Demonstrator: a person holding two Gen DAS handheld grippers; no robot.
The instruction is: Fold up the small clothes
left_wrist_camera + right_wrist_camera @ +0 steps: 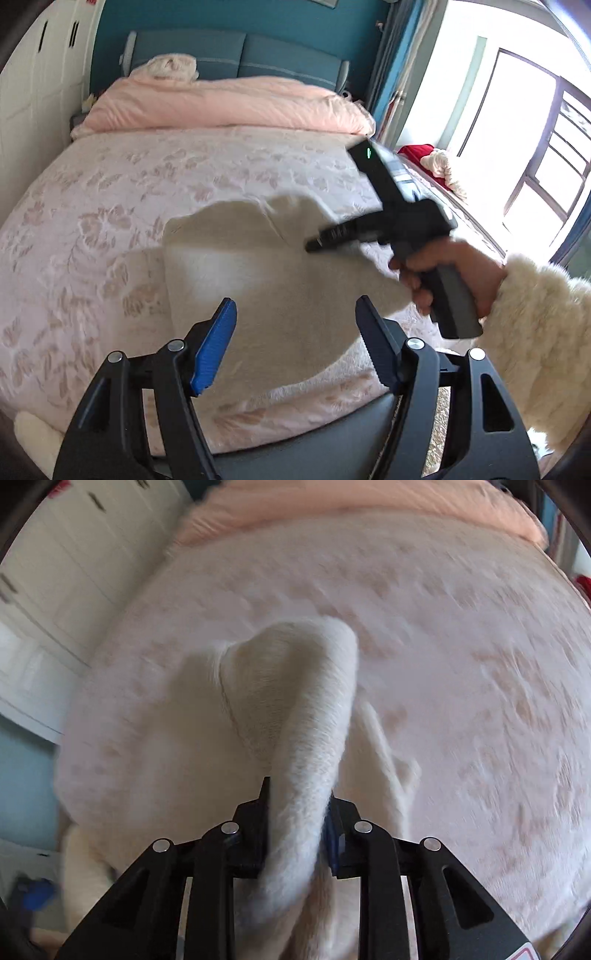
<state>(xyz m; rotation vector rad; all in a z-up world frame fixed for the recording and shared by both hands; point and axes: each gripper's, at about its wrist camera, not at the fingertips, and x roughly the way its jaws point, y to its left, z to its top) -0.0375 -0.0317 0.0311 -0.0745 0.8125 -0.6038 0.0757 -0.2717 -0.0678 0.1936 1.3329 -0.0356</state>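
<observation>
A cream knitted garment (258, 280) lies flat on the pink floral bedspread (92, 221). My left gripper (295, 314) is open and empty, hovering above the garment's near edge. My right gripper (314, 245), held by a hand in a fluffy cream sleeve, reaches in from the right over the garment. In the right wrist view my right gripper (299, 794) is shut on a sleeve of the garment (314, 709), lifted up off the body of the garment (177, 716). That view is blurred by motion.
A rolled peach duvet (221, 107) lies across the head of the bed against a teal headboard (240, 55). White wardrobes (33, 92) stand left. A bright window (535, 140) and a red cushion (413, 151) are right. The bed's near edge (314, 413) is below my left gripper.
</observation>
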